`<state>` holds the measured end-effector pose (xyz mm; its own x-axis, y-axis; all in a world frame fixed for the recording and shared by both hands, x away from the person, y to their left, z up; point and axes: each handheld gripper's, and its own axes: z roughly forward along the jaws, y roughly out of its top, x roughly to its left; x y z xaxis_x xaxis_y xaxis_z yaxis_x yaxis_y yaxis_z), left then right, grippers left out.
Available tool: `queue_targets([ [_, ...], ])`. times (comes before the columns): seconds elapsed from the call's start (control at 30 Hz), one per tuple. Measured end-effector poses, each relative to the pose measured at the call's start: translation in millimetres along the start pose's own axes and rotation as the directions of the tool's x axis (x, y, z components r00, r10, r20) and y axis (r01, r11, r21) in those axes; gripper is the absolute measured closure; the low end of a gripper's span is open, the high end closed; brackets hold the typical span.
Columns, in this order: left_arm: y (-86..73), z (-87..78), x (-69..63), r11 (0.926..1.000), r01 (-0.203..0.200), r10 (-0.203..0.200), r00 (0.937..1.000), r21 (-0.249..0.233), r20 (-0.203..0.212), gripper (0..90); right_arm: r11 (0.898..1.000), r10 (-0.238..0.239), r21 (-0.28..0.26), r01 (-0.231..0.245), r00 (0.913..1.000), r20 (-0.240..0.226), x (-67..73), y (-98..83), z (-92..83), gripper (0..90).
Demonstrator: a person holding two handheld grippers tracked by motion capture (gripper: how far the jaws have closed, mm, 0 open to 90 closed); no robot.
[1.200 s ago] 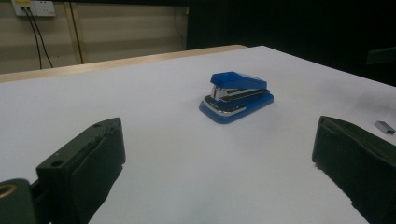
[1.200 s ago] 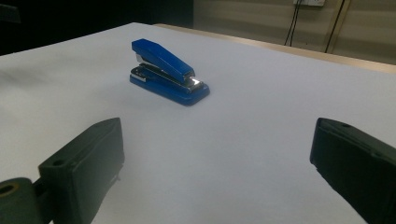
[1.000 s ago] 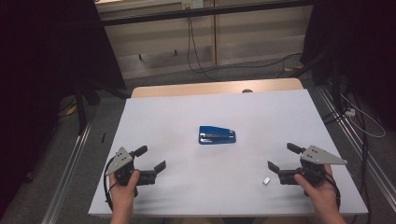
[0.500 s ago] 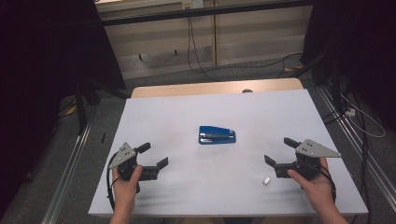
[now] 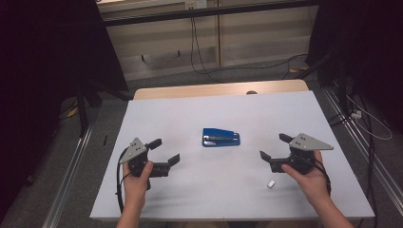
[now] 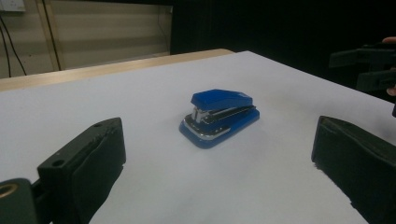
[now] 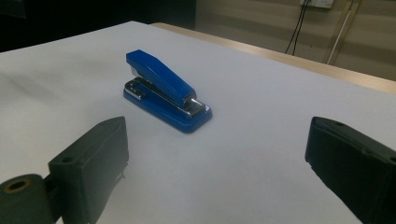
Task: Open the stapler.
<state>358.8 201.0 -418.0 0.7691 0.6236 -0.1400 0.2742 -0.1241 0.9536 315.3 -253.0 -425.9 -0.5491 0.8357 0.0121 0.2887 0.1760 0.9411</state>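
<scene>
The blue stapler (image 5: 221, 137) sits flat near the middle of the white table (image 5: 190, 114), by itself, w/ nothing touching it. Its top arm is down. In my left gripper view it (image 6: 218, 116) lies straight ahead between my jaws but far off, and my right gripper view shows it (image 7: 164, 91) ahead and a bit to one side.

My left gripper (image 5: 164, 152) is spread wide w/ nothing in it, well apart from the stapler. My right gripper (image 5: 275, 147) is spread wide too, also holding nothing, well apart on the other side.

What could go wrong, I think: the stapler is smooth and slopes on top, so if I pinch it up high it may slip out or tip. If I push it from one side only, it may slide on the table. The top arm could also flip up if I grab just that part. A tiny shiny thing (image 5: 271, 184) lies just beside my right hand (image 5: 311, 178); I could bump it away w/o meaning to. Can't tell what it is.

Count: 1 stapler, 1 tiny shiny thing, 2 grippers, 1 table.
</scene>
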Motion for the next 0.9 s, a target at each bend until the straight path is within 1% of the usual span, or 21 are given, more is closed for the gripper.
queue_targets([
  [0.03,0.5,1.8,0.2,0.9999,-0.009,0.009,1.0,0.006,0.002,2.9,1.0,0.006,-0.003,-0.006,1.0,-0.005,0.1,2.8,3.8,5.9],
  [0.07,1.4,5.7,-0.4,1.0,-0.002,0.002,0.9999,0.004,0.011,2.9,1.0,0.005,-0.005,-0.005,1.0,-0.006,0.2,3.9,5.8,6.0],
  [0.3,5.8,17.5,-0.6,1.0,0.007,-0.007,0.9997,0.005,0.023,2.9,1.0,0.004,0.003,-0.004,0.9999,-0.017,2.5,7.9,17.5,6.2],
  [0.37,7.0,21.8,-0.7,1.0,0.005,-0.005,0.9994,0.007,0.033,2.9,1.0,0.006,0.002,-0.006,0.9997,-0.023,4.1,9.2,22.3,6.2],
  [0.43,8.0,26.5,-0.6,0.9999,-0.001,0.001,0.9994,0.014,0.034,2.9,1.0,0.004,0.002,-0.004,0.9997,-0.024,4.5,9.5,23.9,6.2],
  [0.47,8.4,28.7,-0.4,0.9999,-0.001,0.0,0.9995,0.017,0.032,2.9,1.0,0.006,0.002,-0.006,0.9996,-0.028,4.7,9.8,27.4,6.2],
  [0.57,11.0,37.5,0.7,0.9999,0.006,-0.007,0.9993,0.012,0.037,2.9,1.0,0.016,0.004,-0.015,0.9994,-0.031,4.6,10.6,31.6,6.2],
  [0.63,11.6,39.4,1.1,0.9999,0.006,-0.006,0.9993,0.008,0.037,2.9,1.0,0.017,0.006,-0.017,0.9993,-0.033,4.5,11.2,32.9,6.2],
  [0.7,12.0,43.2,1.9,0.9998,0.019,-0.019,0.999,0.001,0.039,2.9,1.0,0.015,0.003,-0.015,0.9994,-0.032,5.1,14.4,35.6,6.2],
  [0.77,12.2,46.9,2.6,0.9998,0.017,-0.018,0.999,0.012,0.042,2.9,1.0,0.013,0.004,-0.013,0.9994,-0.033,5.8,16.8,37.0,6.3],
  [0.83,13.2,50.6,2.0,0.9995,0.001,-0.003,0.9993,0.033,0.037,2.9,1.0,0.013,0.003,-0.013,0.9994,-0.034,6.1,18.8,38.9,6.3],
  [0.87,15.1,53.8,1.1,0.9992,-0.006,0.005,0.9991,0.04,0.043,2.9,1.0,0.014,0.002,-0.014,0.9993,-0.034,6.4,19.8,40.1,6.3],
  [0.9,15.1,53.8,1.1,0.9992,-0.006,0.005,0.9991,0.04,0.043,3.0,1.0,0.014,0.002,-0.014,0.9993,-0.034,6.4,19.8,40.1,6.3],
])
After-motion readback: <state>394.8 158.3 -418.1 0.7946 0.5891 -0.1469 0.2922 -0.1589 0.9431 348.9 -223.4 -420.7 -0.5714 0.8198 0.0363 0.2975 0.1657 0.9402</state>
